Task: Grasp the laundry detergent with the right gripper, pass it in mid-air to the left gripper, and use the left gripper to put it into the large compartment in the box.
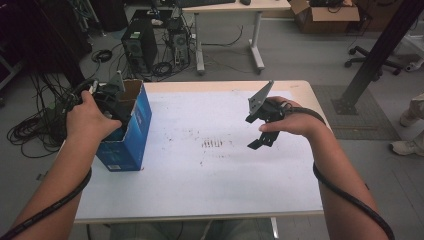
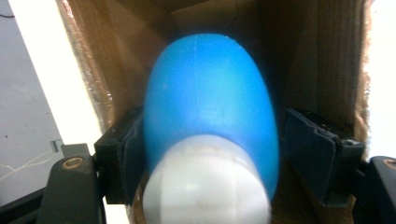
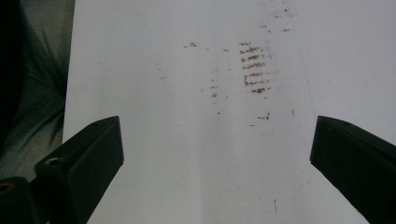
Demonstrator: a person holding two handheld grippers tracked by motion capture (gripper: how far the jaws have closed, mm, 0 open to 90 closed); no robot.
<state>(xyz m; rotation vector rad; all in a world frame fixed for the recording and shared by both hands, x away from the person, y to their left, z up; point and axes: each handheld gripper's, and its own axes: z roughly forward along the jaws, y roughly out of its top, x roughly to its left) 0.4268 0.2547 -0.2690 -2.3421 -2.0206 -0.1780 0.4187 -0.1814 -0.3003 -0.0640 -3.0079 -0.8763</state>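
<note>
Left gripper (image 1: 107, 100) buried in open blue cardboard box (image 1: 131, 131), jaws slack around smooth blue-and-white rounded object (image 2: 210, 121), its shape half-blurred, right gripper (image 1: 261, 131) spread wide over stained white table (image 1: 200, 175)

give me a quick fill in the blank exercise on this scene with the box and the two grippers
1. The left gripper reaches into a cardboard box whose outside is ____.
2. Between its jaws sits a rounded object, blue with a ____ end.
3. The right gripper hangs over the white table with its jaws ____.

Missing words: blue; white; open
</note>
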